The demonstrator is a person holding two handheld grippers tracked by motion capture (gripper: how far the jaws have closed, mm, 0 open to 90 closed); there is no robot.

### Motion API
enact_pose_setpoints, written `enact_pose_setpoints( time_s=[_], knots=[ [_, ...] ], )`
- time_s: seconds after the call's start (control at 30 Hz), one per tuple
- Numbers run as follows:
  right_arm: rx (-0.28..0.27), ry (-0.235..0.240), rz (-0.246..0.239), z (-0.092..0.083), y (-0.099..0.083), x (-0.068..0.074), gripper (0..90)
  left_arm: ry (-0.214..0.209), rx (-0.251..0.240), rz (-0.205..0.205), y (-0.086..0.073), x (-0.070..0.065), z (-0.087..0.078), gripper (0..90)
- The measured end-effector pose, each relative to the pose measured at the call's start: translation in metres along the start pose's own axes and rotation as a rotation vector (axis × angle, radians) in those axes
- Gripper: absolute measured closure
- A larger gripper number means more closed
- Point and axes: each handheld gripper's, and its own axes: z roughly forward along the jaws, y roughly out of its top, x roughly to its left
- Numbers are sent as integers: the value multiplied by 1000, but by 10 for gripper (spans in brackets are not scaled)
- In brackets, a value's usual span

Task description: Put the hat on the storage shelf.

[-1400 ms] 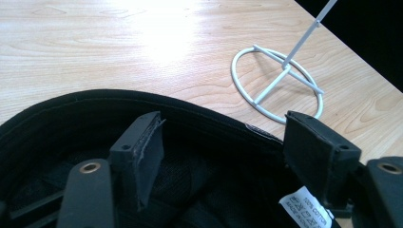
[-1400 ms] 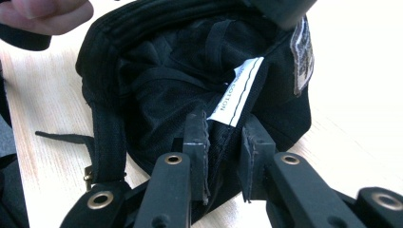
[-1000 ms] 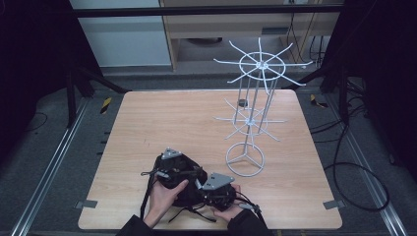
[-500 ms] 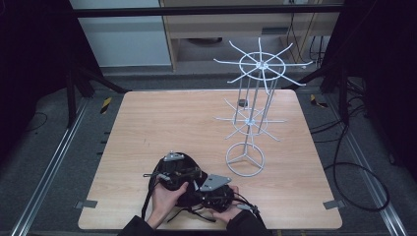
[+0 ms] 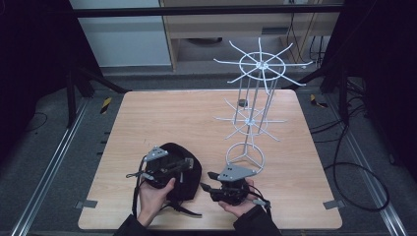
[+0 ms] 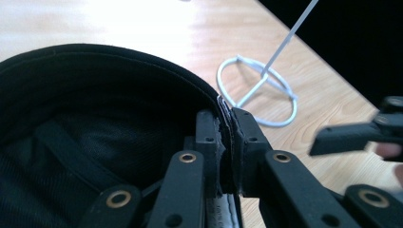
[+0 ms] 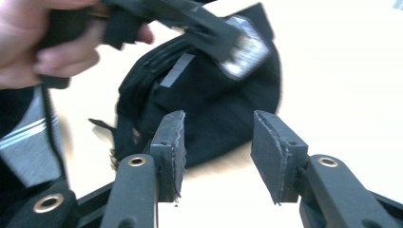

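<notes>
Cap: a black fabric cap with a stiff stitched edge [image 5: 183, 172] lies on the near left part of the worktop, its hollow inside with straps and mesh facing the left gripper's camera [image 6: 95, 137].
Cap's neighbours: it sits just left of the right gripper and near the round foot of the rack, apart from it.
Left gripper: the black left gripper with a grey three-cornered plate [image 5: 164, 164] rests over the cap; in the left gripper view its jaws are closed on the cap's edge, the fabric pinched between them [image 6: 227, 142].
Left hand: the left hand [image 5: 155, 194] comes in from the near edge, palm up under the gripper's body, fingers wrapped around it.
Right gripper: the black right gripper with its own grey plate [image 5: 209, 183] points left toward the cap; in the right gripper view its jaws stand apart with nothing between them [image 7: 218, 152], the cap lying beyond them.
Right hand: the right hand [image 5: 238, 204] cups its gripper from below, near the worktop's near edge.
Rack: a white wire display rack with spoked tiers and a ring foot [image 5: 251, 120] stands upright right of centre.
Worktop: a light wooden worktop [image 5: 162, 118] carries everything.
</notes>
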Motion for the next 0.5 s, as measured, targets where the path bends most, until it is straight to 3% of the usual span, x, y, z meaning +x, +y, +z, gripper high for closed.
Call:
enact_pose_setpoints(
  time_s=[0.1,0.27,0.4,0.5],
  knots=[
    [3,-27,23,2,-3,-5,498,-9,-43,24,6,-3,-12,820],
    [0,-34,51,10,-5,-7,459,-44,-97,58,15,-12,-28,821],
    [-40,-17,66,15,-1,-6,420,-95,-130,84,20,-21,-39,822],
    [-77,-30,71,15,-1,-6,421,-133,-136,104,21,-29,-43,822]
  ],
)
